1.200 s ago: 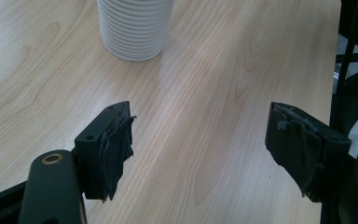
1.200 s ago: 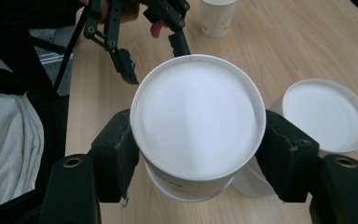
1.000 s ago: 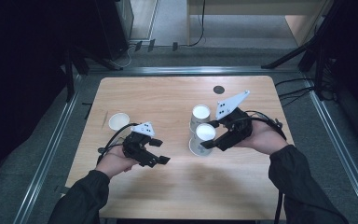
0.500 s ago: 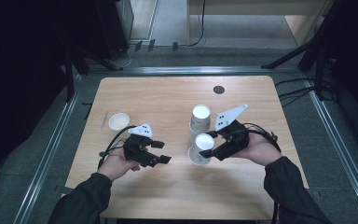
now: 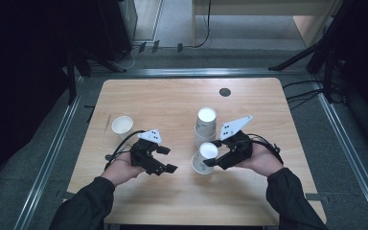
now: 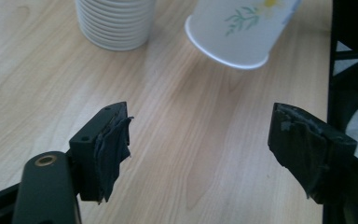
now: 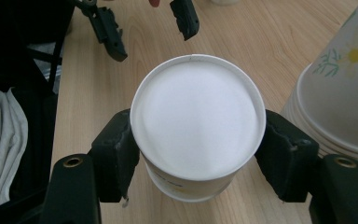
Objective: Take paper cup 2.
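Observation:
My right gripper (image 5: 211, 154) is shut on an upside-down white paper cup (image 5: 204, 159) with a flower print, its pads pressing both sides just below the white base (image 7: 198, 119). The cup (image 6: 240, 28) hangs tilted just above the wooden table (image 5: 172, 100). Right behind it stands a stack of upside-down paper cups (image 5: 206, 123), also at the right edge of the right gripper view (image 7: 342, 93). My left gripper (image 5: 167, 159) rests to the cup's left; its jaws have just been opening and stand apart with nothing between them (image 6: 198, 126).
A single upright paper cup (image 5: 122, 125) stands at the table's left. A dark round disc (image 5: 224, 92) sits in the tabletop near the far edge. The stack's ribbed rims (image 6: 114, 23) lie ahead of the left gripper. Metal rails and cables border the table.
My right hand has come down and toward the near edge with the cup, away from the stack. The left jaws stand wider apart than half a second ago.

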{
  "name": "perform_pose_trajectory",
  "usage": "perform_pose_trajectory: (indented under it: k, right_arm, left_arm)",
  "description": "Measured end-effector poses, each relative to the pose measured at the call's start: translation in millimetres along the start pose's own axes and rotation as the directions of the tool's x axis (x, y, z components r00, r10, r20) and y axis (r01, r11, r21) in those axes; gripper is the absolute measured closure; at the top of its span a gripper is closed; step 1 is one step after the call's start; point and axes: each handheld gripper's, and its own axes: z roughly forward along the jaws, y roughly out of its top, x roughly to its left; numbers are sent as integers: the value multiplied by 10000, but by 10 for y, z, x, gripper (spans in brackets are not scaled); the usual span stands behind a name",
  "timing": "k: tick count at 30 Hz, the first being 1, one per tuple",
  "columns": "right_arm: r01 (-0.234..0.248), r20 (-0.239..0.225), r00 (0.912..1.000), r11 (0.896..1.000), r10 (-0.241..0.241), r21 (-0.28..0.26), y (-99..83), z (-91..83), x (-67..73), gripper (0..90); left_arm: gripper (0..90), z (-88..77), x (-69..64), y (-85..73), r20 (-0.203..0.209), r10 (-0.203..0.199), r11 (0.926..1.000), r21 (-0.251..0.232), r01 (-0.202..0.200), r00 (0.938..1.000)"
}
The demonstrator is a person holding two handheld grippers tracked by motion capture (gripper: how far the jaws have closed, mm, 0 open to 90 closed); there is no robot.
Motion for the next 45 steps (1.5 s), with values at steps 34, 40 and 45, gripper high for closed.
perform_pose_trajectory:
  k: [34, 40, 45]
  right_arm:
    - [-655, -1164, 9919, 9903, 512, -1224, 65, 273, 43, 346]
    - [-786, -1348, 9891, 9876, 601, -1362, 66, 286, 52, 347]
    - [-991, -1550, 9850, 9836, 755, -1510, 69, 270, 52, 347]
  left_arm:
    - [136, 172, -2, 183, 1621, 1224, 9919, -538, -1151, 9792]
    - [141, 218, 2, 202, 1815, 1247, 9910, -709, -1135, 9755]
    - [159, 251, -22, 216, 1939, 1516, 9877, -672, -1410, 9692]
